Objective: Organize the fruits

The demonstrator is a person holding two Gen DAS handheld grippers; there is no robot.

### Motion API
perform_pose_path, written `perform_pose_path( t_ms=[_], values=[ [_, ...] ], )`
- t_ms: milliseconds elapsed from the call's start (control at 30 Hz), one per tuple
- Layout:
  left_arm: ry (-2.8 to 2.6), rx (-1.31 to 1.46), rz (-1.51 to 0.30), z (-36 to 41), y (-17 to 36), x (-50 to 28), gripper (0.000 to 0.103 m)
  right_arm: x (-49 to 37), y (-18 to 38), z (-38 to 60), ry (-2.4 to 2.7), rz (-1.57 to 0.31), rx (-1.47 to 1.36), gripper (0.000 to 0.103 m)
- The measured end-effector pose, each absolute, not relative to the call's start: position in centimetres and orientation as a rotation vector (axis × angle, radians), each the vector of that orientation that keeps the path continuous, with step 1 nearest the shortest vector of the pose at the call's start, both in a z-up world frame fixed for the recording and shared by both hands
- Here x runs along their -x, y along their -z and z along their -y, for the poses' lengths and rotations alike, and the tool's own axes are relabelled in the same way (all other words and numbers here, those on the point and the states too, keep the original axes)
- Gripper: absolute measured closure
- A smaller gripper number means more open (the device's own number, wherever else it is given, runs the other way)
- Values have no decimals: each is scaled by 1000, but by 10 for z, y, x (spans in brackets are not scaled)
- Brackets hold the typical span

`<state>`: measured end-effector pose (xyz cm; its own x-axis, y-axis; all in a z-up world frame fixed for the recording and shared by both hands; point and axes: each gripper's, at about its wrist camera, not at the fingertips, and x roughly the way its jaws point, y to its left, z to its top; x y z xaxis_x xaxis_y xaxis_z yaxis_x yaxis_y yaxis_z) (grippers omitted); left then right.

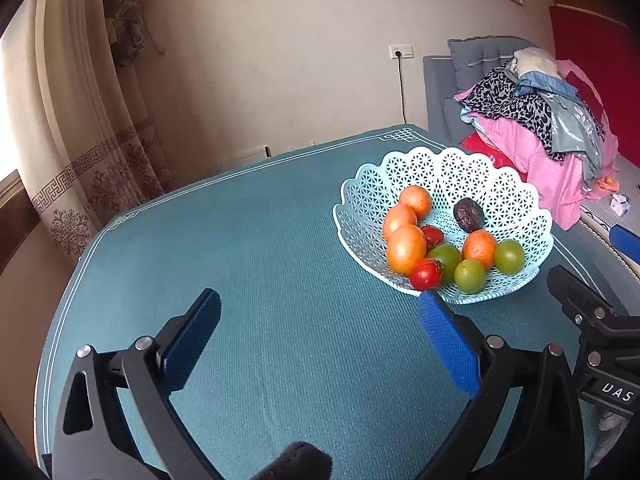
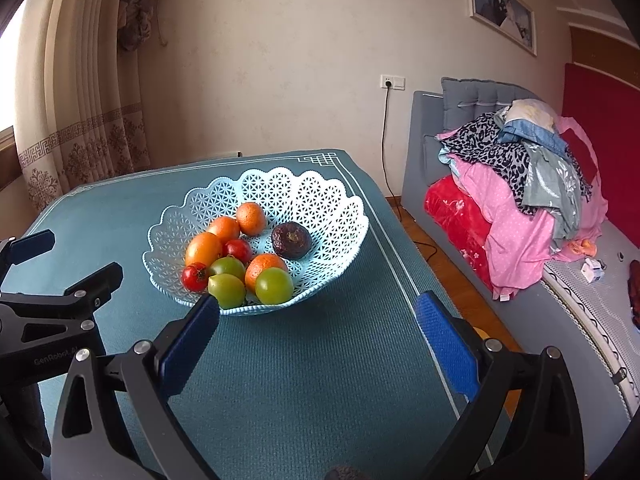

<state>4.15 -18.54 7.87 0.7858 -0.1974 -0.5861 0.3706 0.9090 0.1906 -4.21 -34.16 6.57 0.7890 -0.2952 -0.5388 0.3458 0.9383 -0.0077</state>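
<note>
A pale blue lattice basket (image 1: 448, 172) (image 2: 280, 188) stands on the teal table and holds several fruits: oranges (image 1: 406, 249) (image 2: 203, 249), red tomatoes (image 1: 426, 274) (image 2: 195, 277), green fruits (image 1: 509, 256) (image 2: 274, 285) and one dark wrinkled fruit (image 1: 469, 214) (image 2: 291, 240). My left gripper (image 1: 318, 320) hovers open over the bare cloth, left of and nearer than the basket, nothing between its blue pads. My right gripper (image 2: 318, 320) is open too, its left pad just in front of the basket's near rim. Each gripper shows at the edge of the other's view.
The teal tablecloth (image 1: 240, 260) has a white border line near its edges. Right of the table is a grey bed (image 2: 460, 128) piled with clothes (image 2: 520, 184), with wooden floor (image 2: 452, 268) between. A curtain (image 1: 80, 120) hangs at the left; a cord runs from a wall socket (image 2: 391, 82).
</note>
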Motion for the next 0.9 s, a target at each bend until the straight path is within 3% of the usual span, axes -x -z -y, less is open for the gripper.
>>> perform_pose_path(
  t_ms=[900],
  values=[
    [313, -325, -598, 194, -78, -51, 3, 32, -65, 344, 350, -572, -90, 5]
  ],
)
